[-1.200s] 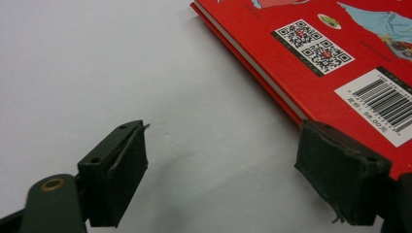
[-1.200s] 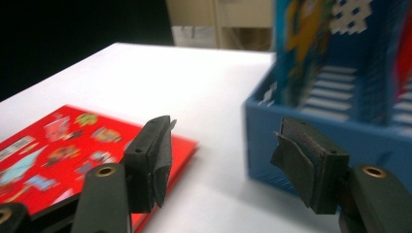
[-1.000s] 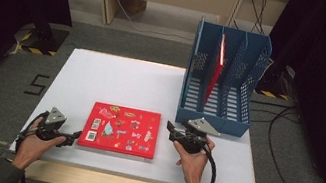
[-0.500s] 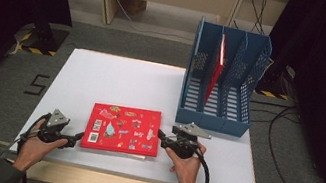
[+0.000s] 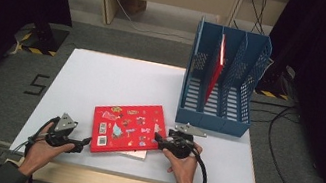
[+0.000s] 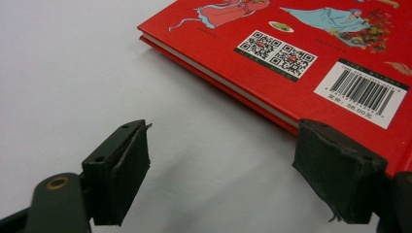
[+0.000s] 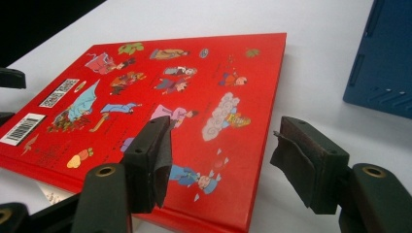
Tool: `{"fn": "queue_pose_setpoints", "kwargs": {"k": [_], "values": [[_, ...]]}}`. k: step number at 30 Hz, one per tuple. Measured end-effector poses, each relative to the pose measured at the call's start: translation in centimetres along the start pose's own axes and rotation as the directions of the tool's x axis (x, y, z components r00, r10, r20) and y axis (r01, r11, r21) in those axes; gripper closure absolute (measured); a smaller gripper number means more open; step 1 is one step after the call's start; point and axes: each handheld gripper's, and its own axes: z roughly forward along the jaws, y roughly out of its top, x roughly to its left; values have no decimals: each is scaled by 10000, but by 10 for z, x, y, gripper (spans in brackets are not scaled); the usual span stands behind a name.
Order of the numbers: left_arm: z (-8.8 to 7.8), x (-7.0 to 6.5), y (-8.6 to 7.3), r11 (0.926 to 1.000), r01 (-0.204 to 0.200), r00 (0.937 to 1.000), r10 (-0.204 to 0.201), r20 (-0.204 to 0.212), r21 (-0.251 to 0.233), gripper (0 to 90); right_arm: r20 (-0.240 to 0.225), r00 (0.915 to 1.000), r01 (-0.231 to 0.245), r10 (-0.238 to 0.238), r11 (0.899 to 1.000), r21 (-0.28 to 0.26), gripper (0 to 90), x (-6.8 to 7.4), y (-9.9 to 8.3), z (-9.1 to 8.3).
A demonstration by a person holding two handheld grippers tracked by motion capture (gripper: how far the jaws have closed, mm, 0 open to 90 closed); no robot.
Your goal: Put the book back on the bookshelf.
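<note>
A red picture book [image 5: 126, 127] lies flat on the white table [image 5: 117, 78], back cover up with barcode and QR codes. My left gripper [image 5: 85, 145] is open at the book's near left corner. In the left gripper view the left gripper [image 6: 228, 174] straddles bare table, and its right jaw reaches the corner of the book [image 6: 301, 58]. My right gripper [image 5: 157, 139] is open at the book's right edge. In the right gripper view the right gripper [image 7: 221, 160] has one jaw over the cover of the book [image 7: 160, 97] and the other beside its edge, neither pressing.
A blue slotted file rack [image 5: 221, 81] stands at the back right, with a second red book [image 5: 216, 65] upright in a middle slot. White paper [image 5: 132, 153] peeks out under the flat book's near edge. Cables trail from both grippers.
The right gripper has come left and down to the book's right edge. The left gripper has slid right to the book's near left corner. The book lies as before.
</note>
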Motion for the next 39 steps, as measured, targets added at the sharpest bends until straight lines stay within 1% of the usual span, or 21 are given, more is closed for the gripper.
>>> {"fn": "queue_pose_setpoints", "kwargs": {"k": [1,2,3,6,7,11,16,19,21,22,24,26,28,29,32,34,35,36,37,38,39], "values": [[0,-1,0,10000,0,10000,0,-21,-8,190,-36,10000,-37,37,10000,13,380,-1,0,1],[0,-1,1,9999,-103,9999,104,-101,29,190,-76,9999,-84,85,9999,72,380,-1,-1,1],[0,-2,1,9999,-101,9999,101,-123,20,190,-57,10000,-50,51,9999,117,376,-1,-1,1],[1,-3,1,10000,-14,10000,14,-21,-2,189,-91,9999,43,-41,9997,232,367,-2,-1,3],[1,-4,1,10000,-78,9999,78,-91,11,188,-108,9999,-11,15,9994,349,361,-1,-2,4],[1,-5,1,9999,-95,9999,95,-52,-45,189,-78,10000,-13,16,9993,376,360,-1,-2,7],[1,-5,1,10000,-38,10000,38,-52,-26,187,-84,10000,-5,10,9986,538,356,-3,-4,9],[1,-5,0,10000,-14,10000,14,-51,-52,188,-156,9996,-208,218,9979,621,348,-4,-6,12],[1,-5,0,10000,-7,10000,6,-20,-31,188,-211,9986,-478,493,9966,676,347,-5,-6,12],[1,-5,0,10000,8,10000,-8,-30,-31,188,-262,9986,-451,469,9969,643,346,-6,-7,12],[1,-5,0,10000,-6,10000,6,-72,-24,188,-373,9956,-830,857,9943,674,335,-7,-8,13],[1,-5,0,10000,-5,10000,5,-83,-21,186,-463,9927,-1082,1114,9919,662,327,-9,-9,14],[2,-5,0,9999,172,9998,-172,51,20,185,-610,9889,-1315,1358,9888,699,311,-10,-10,15],[3,-5,0,9998,187,9998,-187,55,67,180,-665,9851,-1538,1583,9857,683,313,-10,-11,16],[3,-6,0,9997,232,9997,-233,30,45,179,-624,9848,-1584,1623,9853,640,307,-11,-11,16],[3,-6,0,9998,209,9998,-208,-19,81,180,-623,9834,-1676,1707,9845,517,305,-10,-11,16],[4,-7,0,9997,206,9998,-206,-30,90,180,-591,9842,-1645,1671,9853,460,306,-10,-11,16],[5,-7,-1,9998,183,9998,-183,-31,123,181,-675,9818,-1763,1776,9840,256,324,-10,-8,13],[5,-7,-1,9998,183,9998,-183,-31,123,184,-675,9818,-1763,1776,9840,256,324,-10,-8,13],[5,-8,-1,9997,146,9999,-145,-60,204,188,-967,9725,-2150,2120,9764,-217,354,-11,-5,9],[6,-9,-1,9996,99,9999,-97,-87,253,188,-967,9725,-2150,2120,9764,-217,354,-11,-5,9]]}}
